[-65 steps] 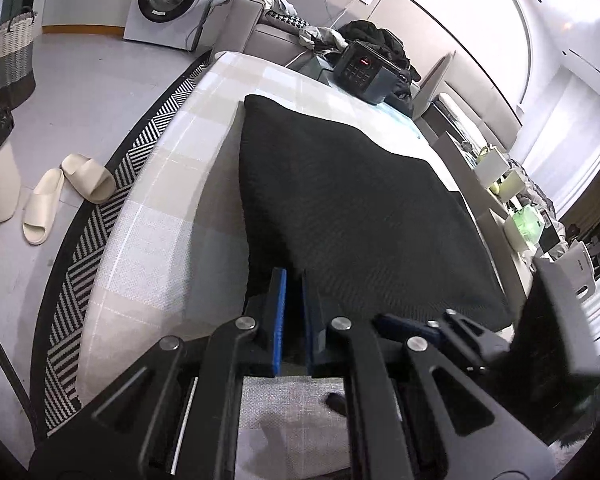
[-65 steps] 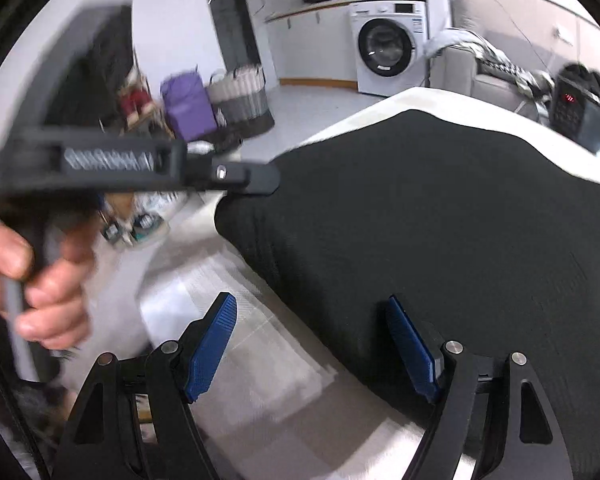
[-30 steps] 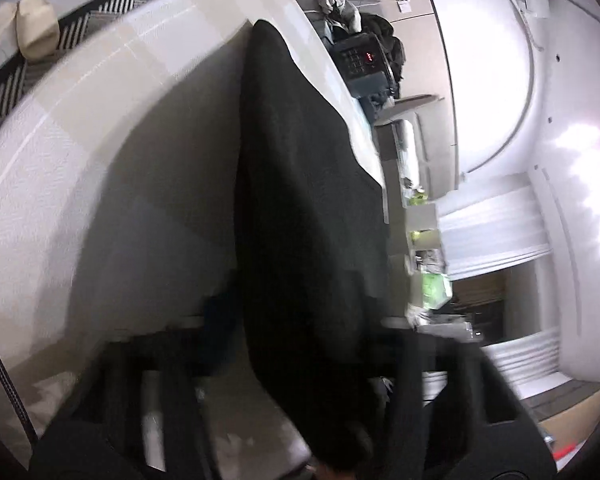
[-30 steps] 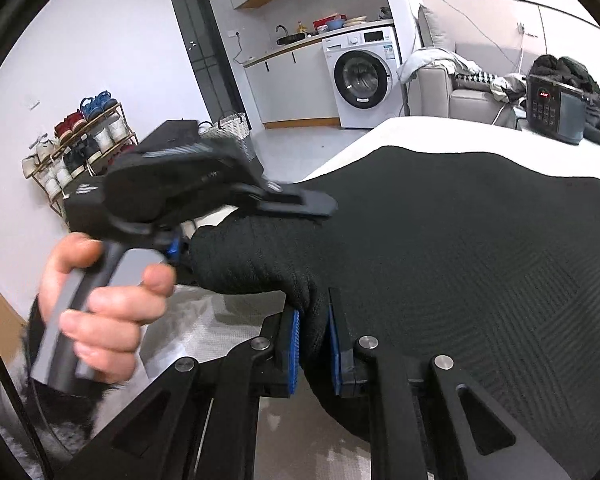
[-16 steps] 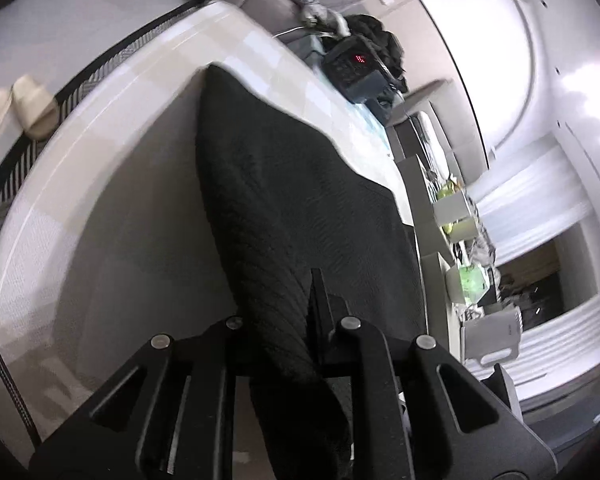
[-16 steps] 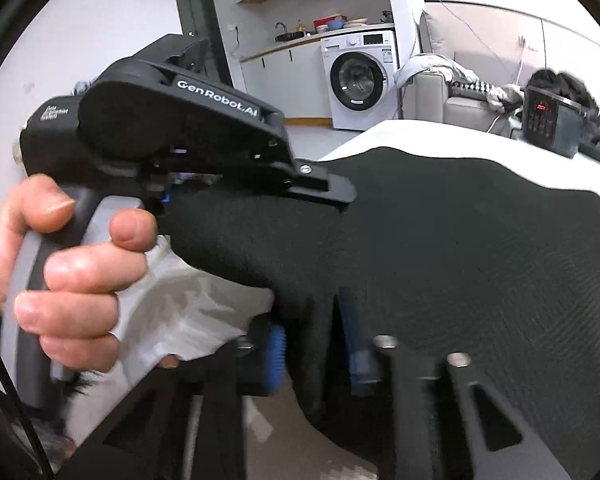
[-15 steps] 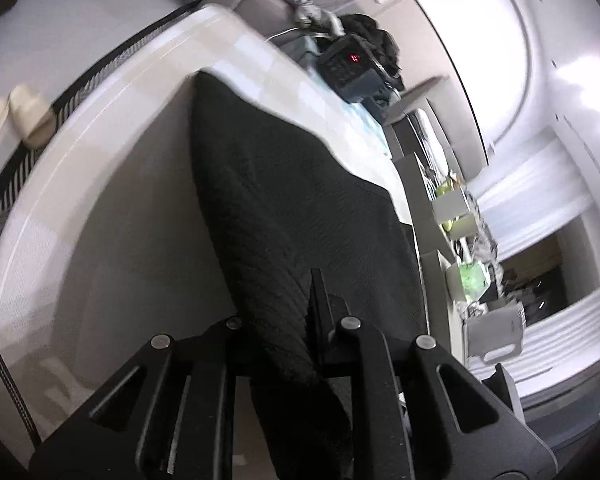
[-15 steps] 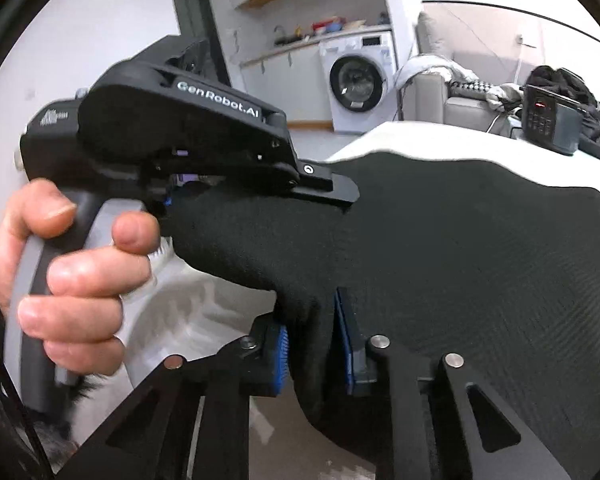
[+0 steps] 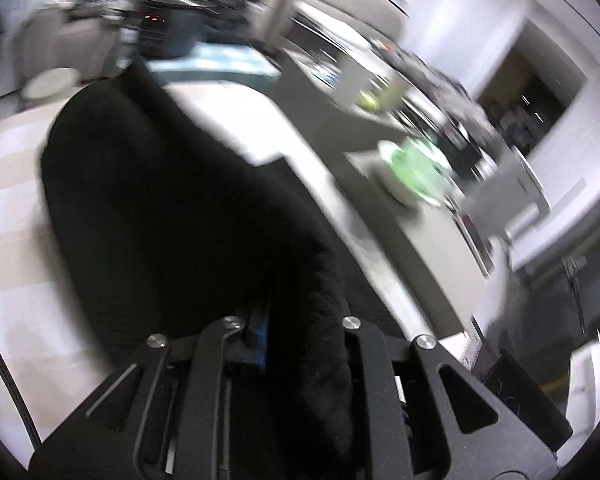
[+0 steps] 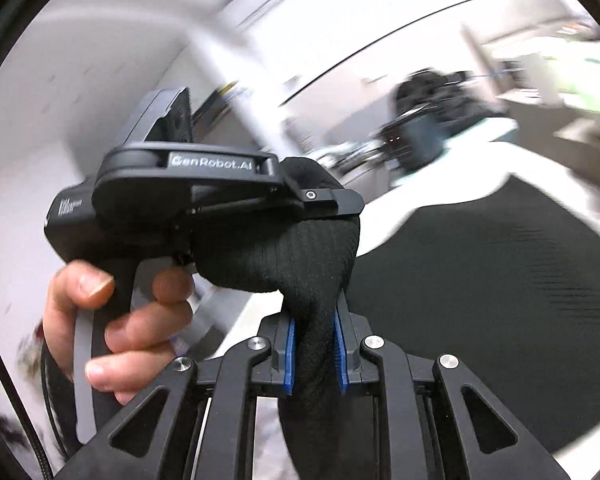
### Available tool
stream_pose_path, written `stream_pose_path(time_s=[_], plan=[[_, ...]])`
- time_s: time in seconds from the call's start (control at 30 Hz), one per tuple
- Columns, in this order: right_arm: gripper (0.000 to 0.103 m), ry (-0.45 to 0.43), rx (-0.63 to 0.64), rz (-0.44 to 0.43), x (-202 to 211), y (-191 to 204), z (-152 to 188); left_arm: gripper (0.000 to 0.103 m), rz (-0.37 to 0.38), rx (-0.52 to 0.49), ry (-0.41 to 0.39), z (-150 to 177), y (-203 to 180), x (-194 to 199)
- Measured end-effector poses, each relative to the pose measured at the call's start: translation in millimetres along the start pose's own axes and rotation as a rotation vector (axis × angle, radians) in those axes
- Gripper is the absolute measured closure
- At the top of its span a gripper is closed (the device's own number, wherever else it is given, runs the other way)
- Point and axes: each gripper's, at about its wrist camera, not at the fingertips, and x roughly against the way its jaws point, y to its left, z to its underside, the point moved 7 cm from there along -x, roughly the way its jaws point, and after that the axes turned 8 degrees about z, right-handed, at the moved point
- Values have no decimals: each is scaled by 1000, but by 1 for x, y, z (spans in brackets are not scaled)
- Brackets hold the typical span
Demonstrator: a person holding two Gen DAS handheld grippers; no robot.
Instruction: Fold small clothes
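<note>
Left wrist view, blurred: left gripper (image 9: 300,340) clamped on a bunched near edge of the black knit garment (image 9: 160,208), cloth running forward and away over the pale table (image 9: 4,200).

Right wrist view: right gripper (image 10: 314,356) pinched tight on a twisted fold, left gripper (image 10: 204,200) just above, both lifting the same near edge; remaining cloth spread ahead to the right.

Green blurred object (image 9: 414,172) on counter (image 9: 400,216)
</note>
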Motion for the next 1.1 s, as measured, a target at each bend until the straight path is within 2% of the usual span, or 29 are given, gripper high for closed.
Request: stream_pose_path(time_s=[0.07,0.1,0.13,0.2,0.23,0.27,0.3,0.37,0.4,0.47,0.5,0.57,0.63,0.7,0.83,0.97,1.0,1.03,1.07,1.1], plan=[[86,-20,-53,68,14,-36,-6,74,64,-3,66,7,-16,-34],[86,1,-67,94,16,-51,-5,71,90,14,96,13,-19,-49],[85,38,-90,136,18,-72,-4,69,107,54,121,19,-18,-63],[81,113,-113,188,17,-101,1,64,141,67,142,29,-17,-70],[73,151,-124,196,16,-113,4,60,138,67,146,33,-15,-68],[59,171,-135,191,17,-121,6,55,132,71,139,35,-13,-64],[55,183,-145,180,20,-130,7,52,126,81,123,38,-9,-57],[54,195,-152,140,24,-139,4,44,118,107,82,42,1,-37],[52,201,-148,127,24,-139,3,43,103,116,62,46,9,-28],[41,214,-137,117,24,-136,2,43,76,137,28,49,20,-17],[38,212,-116,113,22,-130,0,43,81,152,17,50,26,-17],[30,206,-56,104,18,-121,-3,43,143,165,26,50,18,-20],[30,208,9,118,20,-110,1,43,179,135,57,51,8,-30],[30,198,63,155,29,-106,2,42,227,108,42,47,-1,-25],[30,193,63,194,35,-113,-4,39,151,84,-4,44,16,-9],[33,216,9,218,14,-127,-12,39,46,194,-8,60,66,-4],[37,225,-12,242,7,-132,-12,39,35,213,-11,65,76,-1],[51,240,-31,258,-1,-135,-15,39,24,231,-14,70,85,2],[73,254,-45,259,-7,-136,-15,39,12,245,-17,74,92,6],[80,263,-51,276,-11,-137,-16,39,-4,258,-30,78,99,12]])
